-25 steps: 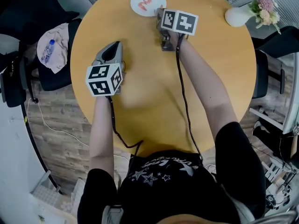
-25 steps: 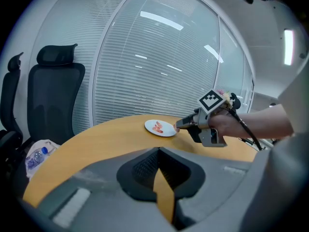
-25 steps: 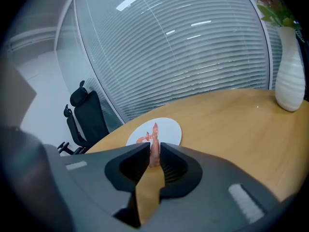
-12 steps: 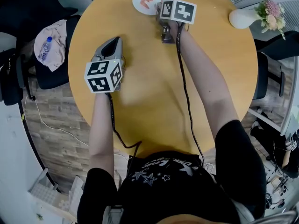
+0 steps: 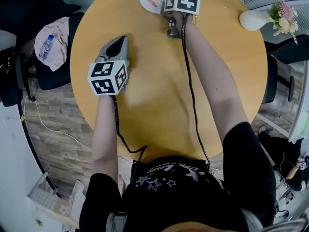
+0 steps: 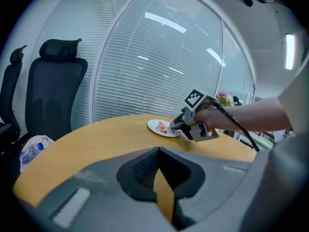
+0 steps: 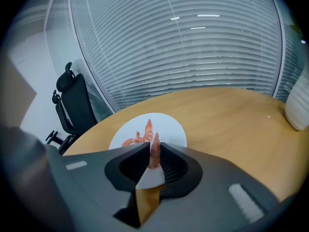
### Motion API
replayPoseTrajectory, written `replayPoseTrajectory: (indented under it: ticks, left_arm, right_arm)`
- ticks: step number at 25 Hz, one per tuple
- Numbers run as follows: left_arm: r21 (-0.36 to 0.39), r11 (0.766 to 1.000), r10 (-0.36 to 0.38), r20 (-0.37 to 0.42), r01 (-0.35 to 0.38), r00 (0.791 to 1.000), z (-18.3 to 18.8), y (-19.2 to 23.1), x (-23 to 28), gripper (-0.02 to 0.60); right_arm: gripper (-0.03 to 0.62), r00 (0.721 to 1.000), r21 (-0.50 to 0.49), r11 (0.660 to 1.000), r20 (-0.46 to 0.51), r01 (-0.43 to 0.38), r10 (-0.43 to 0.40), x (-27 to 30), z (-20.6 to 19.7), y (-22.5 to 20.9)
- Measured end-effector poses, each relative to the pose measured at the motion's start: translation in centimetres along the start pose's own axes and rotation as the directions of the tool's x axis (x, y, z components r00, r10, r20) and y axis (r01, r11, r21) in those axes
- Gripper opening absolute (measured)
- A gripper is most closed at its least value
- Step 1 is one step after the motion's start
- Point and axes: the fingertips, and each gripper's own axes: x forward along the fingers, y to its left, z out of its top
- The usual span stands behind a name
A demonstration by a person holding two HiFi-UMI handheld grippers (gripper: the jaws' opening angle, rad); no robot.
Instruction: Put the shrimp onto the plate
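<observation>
Currently the right gripper is pinching 1 shrimp between its jaws, which are closing narrowly on the body. The shrimp is standing roughly upright in the grip, pointed end up, over the near edge of the white plate. Whether it is touching the plate is not showing. At least 1 other shrimp is lying on the plate already, just beyond the held one.

The plate is sitting at the far side of the round wooden table, and a white vase is standing well apart at far right.

The left gripper is resting on the table at near left, its jaws together with nothing between them.

Handling, as judgement: the shrimp is looking light, small and thin, probably smooth enough to slip, and soft or brittle at the tail. The thicker mid-body is looking like the best place for holding, as the jaws are doing now. Light pressure is seeming enough. A low, slow opening over the plate would be keeping it from bouncing or skidding off the rim.
</observation>
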Motion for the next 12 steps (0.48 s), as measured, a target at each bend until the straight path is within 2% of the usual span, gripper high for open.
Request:
replayPoseTrajectory:
  ticks: [6,12]
  left_arm:
    - [-0.008,1.0,0.001,-0.001,-0.001,1.0,-0.33,0.1,0.15,0.002]
    - [-0.012,1.0,0.005,0.0,-0.005,1.0,-0.39,0.25,0.0,0.002]
  right_arm:
    - [0.071,1.0,-0.022,1.0,-0.025,0.009,-0.01,0.4,-0.1,-0.12]
    - [0.072,1.0,-0.003,1.0,-0.025,0.007,-0.007,0.49,-0.02,-0.39]
